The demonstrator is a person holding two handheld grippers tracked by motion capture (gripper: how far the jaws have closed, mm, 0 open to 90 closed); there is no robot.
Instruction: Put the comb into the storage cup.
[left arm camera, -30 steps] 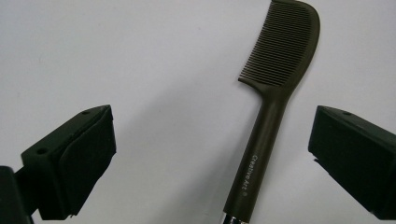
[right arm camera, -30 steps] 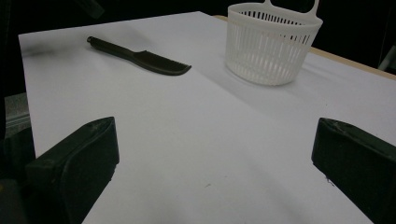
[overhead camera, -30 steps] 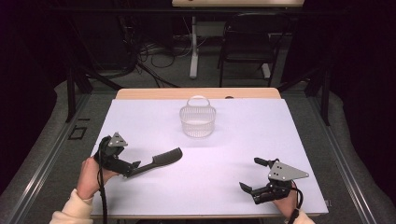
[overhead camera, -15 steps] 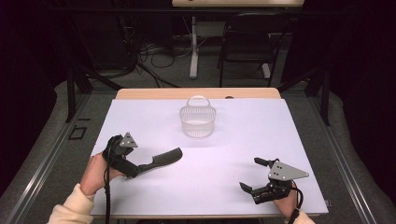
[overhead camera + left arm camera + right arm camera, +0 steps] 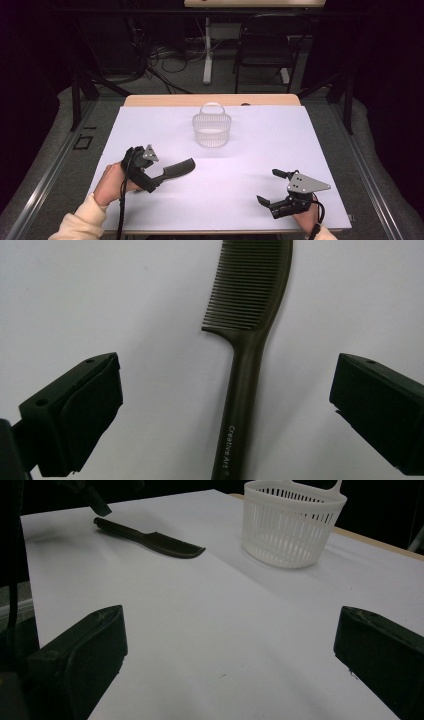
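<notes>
A dark comb (image 5: pixel 176 169) lies flat on the white table (image 5: pixel 260 150), left of centre, teeth end toward the right. My left gripper (image 5: pixel 148 178) hovers over its handle end. In the left gripper view the comb (image 5: pixel 247 340) runs up between the two jaws, and the left gripper (image 5: pixel 227 382) is open, with wide gaps on both sides of the handle. My right gripper (image 5: pixel 267 186) is open near the front right edge with nothing between its jaws. The right gripper view looks between the open right gripper (image 5: pixel 230 640) toward the comb (image 5: pixel 150 540).
A white slatted plastic basket (image 5: pixel 212 130) with a handle stands at the back centre of the table; it sits beyond the comb as the basket (image 5: pixel 292 522) in the right gripper view. A wooden strip (image 5: pixel 165 100) borders the table's far edge. Chairs and cables lie behind.
My left gripper has shifted a little to the right, farther over the comb's handle. The comb, the basket and the right gripper have stayed in place.
</notes>
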